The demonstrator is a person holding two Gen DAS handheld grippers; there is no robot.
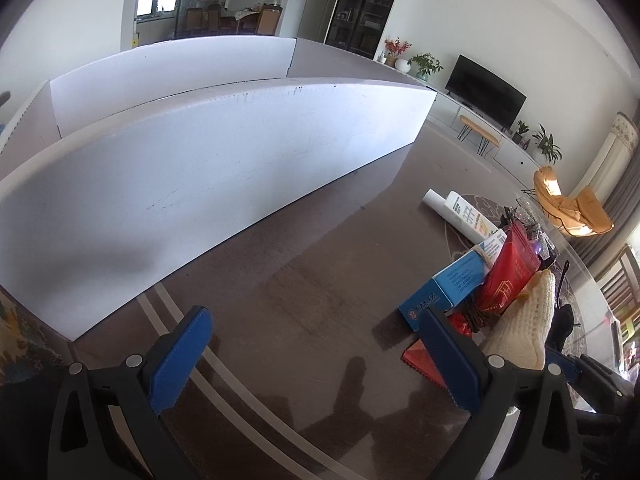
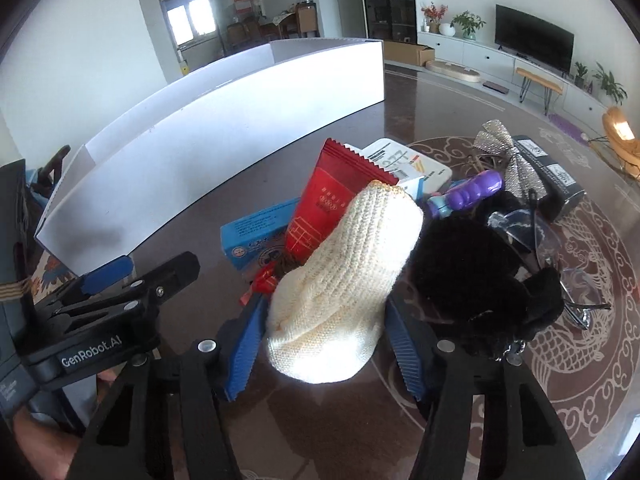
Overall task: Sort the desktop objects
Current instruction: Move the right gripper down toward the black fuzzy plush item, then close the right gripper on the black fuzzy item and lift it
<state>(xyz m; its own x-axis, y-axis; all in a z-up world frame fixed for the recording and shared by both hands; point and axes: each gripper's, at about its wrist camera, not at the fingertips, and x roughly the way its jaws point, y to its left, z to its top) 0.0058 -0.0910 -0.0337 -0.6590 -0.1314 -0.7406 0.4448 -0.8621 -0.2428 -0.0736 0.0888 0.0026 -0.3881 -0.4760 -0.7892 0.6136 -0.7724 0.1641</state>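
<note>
The right gripper (image 2: pixel 326 344) has its fingers around the sock (image 2: pixel 344 280), seemingly just touching; soft, light, best pinched mid-body. The left gripper (image 1: pixel 316 360) gapes empty beside it.

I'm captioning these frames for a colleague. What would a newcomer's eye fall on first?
The cream knitted sock, brightly lit, sits between the right tool's blue pads. Behind it leans a red packet on a blue box, and a long white bin fills the left side.
</note>
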